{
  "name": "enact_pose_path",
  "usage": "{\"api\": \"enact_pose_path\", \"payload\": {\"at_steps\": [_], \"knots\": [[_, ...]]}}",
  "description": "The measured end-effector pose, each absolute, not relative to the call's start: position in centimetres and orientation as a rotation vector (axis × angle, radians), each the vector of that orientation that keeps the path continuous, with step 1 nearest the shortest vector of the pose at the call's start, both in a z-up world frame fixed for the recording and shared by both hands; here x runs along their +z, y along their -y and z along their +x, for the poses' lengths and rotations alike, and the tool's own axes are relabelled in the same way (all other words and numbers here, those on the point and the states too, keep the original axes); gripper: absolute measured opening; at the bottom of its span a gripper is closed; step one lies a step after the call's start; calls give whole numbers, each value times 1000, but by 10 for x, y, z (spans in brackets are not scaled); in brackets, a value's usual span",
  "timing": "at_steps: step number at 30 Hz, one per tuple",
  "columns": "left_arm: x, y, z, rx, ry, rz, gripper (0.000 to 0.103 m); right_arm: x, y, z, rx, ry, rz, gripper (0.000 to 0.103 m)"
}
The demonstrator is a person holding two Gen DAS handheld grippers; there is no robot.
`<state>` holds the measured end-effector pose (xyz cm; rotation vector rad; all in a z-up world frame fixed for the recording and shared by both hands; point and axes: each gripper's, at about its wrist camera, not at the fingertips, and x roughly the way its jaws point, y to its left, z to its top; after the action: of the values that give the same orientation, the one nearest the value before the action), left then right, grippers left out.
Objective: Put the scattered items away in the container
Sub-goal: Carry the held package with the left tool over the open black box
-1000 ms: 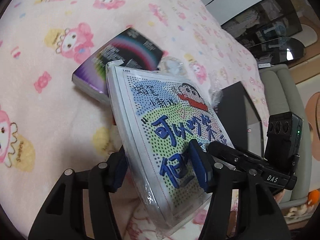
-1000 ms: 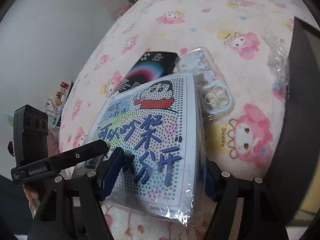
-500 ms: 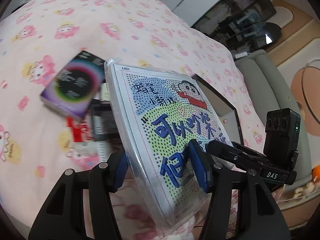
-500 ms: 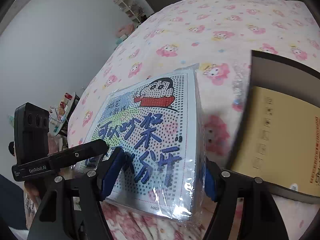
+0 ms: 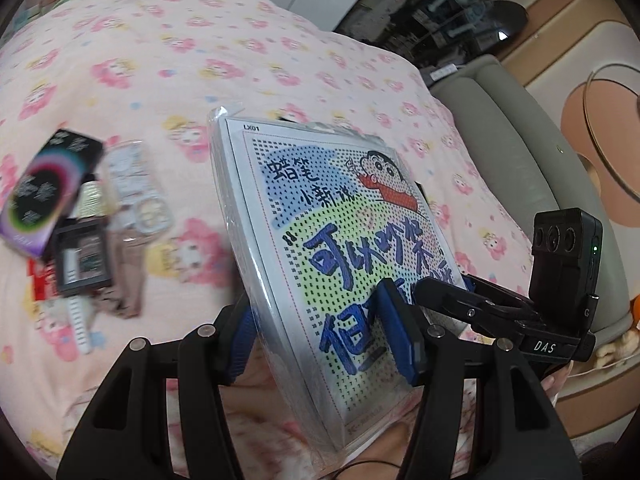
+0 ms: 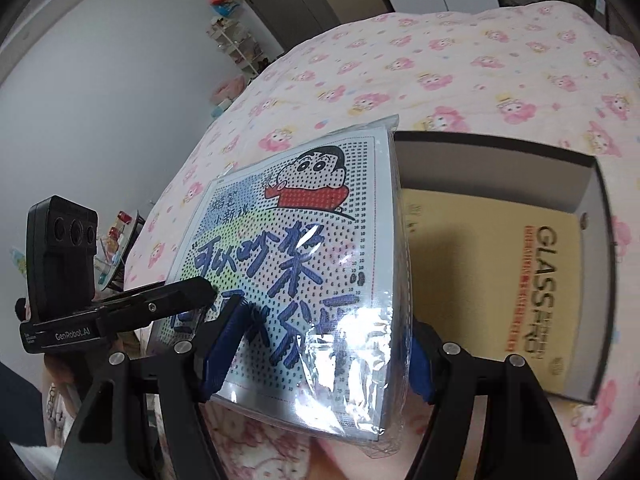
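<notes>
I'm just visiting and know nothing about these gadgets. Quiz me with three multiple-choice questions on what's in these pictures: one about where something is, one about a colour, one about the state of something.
1. Where do the leftover items lie?
A. on the pink blanket
B. inside the box
C. on the grey sofa

2. What colour is the cartoon boy's shirt on the wrapped kit?
A. green
B. red
C. yellow

3. How is the wrapped kit being held?
A. lying loose on the bed
B. pinched by one gripper only
C. clamped by both grippers, lifted off the bed

Answers:
1 A: the dark box with the rainbow ring and the clear phone case rest on the pink blanket.
2 B: the shirt on the wrapped kit is red.
3 C: the left gripper and the right gripper each clamp it, beside the open box.
</notes>
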<state>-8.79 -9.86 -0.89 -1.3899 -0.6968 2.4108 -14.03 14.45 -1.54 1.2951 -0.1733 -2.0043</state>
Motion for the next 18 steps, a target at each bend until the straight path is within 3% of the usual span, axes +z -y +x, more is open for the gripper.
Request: {"api": "enact_pose_path", "payload": {"at_steps": [18], "knots": [[-41,1,-186,2272,559,-1528,58,-57,-244,-197,-2090,405,1348,68]]}}
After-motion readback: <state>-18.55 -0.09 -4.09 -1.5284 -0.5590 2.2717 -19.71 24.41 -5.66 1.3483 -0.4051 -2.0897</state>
